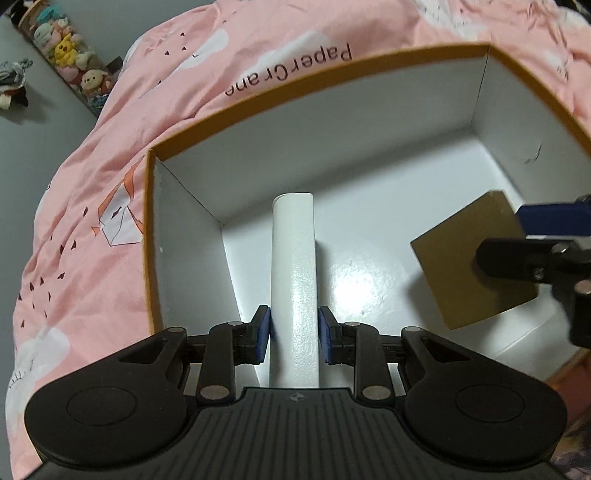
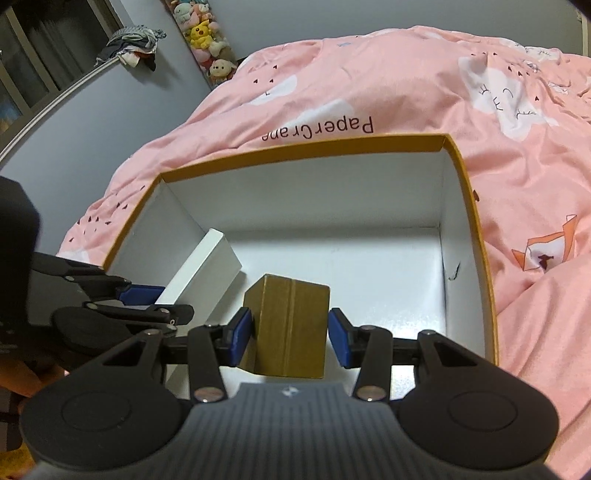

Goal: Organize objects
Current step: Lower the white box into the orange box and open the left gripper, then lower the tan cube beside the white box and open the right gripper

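A large open box (image 1: 369,147) with an orange rim and white inside lies on a pink duvet. My left gripper (image 1: 294,334) is shut on a slim white box (image 1: 293,258), held edge-on and reaching down into the large box near its left wall. At the right, a brown cardboard box (image 1: 469,258) hangs in my right gripper (image 1: 528,240). In the right wrist view, my right gripper (image 2: 291,338) presses both blue pads on the brown cardboard box (image 2: 291,325) inside the large box (image 2: 314,192). The white box (image 2: 207,266) and left gripper (image 2: 147,302) are at its left.
The pink duvet (image 2: 406,92), printed "Paper Crane", surrounds the large box on all sides. A column of plush toys (image 2: 203,33) and hanging clothes (image 2: 133,44) stand against the grey wall beyond. A dark sleeve (image 2: 14,229) is at the left edge.
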Demonstrator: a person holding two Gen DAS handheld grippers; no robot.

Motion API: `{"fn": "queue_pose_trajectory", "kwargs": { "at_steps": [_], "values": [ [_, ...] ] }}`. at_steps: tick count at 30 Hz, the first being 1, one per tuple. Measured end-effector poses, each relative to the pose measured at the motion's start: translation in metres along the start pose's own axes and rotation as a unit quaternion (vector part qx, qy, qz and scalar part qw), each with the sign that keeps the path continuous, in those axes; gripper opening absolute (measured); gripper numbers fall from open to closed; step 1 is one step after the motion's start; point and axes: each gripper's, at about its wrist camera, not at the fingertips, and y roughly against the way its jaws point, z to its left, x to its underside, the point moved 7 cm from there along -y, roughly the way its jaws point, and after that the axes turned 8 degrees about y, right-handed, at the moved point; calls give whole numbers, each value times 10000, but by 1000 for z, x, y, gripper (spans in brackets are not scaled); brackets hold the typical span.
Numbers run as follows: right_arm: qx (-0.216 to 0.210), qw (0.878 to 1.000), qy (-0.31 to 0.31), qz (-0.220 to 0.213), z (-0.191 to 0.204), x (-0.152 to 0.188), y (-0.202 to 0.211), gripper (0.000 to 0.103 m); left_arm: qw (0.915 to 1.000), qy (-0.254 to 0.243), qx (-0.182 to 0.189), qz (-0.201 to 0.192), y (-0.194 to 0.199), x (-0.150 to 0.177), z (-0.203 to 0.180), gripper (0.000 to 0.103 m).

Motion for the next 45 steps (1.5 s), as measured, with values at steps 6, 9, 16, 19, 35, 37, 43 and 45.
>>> {"fn": "queue_pose_trajectory", "kwargs": {
  "at_steps": [6, 9, 16, 19, 35, 37, 43, 45],
  "values": [
    [37, 10000, -32, 83, -3, 3, -3, 48, 9998, 123, 90, 148, -6, 3, 2, 32],
    [31, 9999, -10, 102, -2, 2, -3, 48, 9991, 265, 336, 20, 7, -1, 8, 32],
    [12, 9997, -41, 245, 0, 7, -8, 48, 9913, 436, 1222, 209, 7, 1, 2, 14],
    [33, 9997, 6, 260, 0, 9, -5, 48, 9926, 468, 1116, -40, 11, 1, 6, 14],
    [-17, 9996, 58, 277, 2, 9, -8, 48, 9985, -377, 403, -73, 4, -9, 6, 7],
    [-24, 9996, 51, 283, 2, 9, -8, 48, 9977, -286, 604, -59, 4, -11, 1, 7],
    [20, 9992, -37, 400, 2, 9, -11, 48, 9926, 142, 1207, 8, 0, -9, -4, 9],
    [74, 9989, -42, 457, 2, 10, -13, 48, 9895, 412, 1378, -112, 3, -10, 3, 9]
  ]
}}
